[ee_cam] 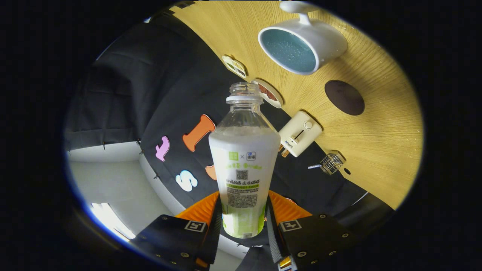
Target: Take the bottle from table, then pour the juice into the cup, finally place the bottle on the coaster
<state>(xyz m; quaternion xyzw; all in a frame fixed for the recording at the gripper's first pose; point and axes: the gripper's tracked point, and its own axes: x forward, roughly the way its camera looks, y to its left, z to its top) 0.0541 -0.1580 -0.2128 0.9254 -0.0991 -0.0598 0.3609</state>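
Half-full bottle btwn jaws

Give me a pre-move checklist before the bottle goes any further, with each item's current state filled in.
1. Grip: gripper fingers press both sides of the bottle - ok.
2. Cap off: the bottle's mouth is open - ok.
3. Juice remaining: white liquid fills the body up to the shoulder - ok.
4. Cup already filled: bluish inside with bubbles, level unclear - cannot tell.
5. Coaster free: dark round coaster on the table, nothing on it - ok.
6. Toaster close beside the coaster - ok.
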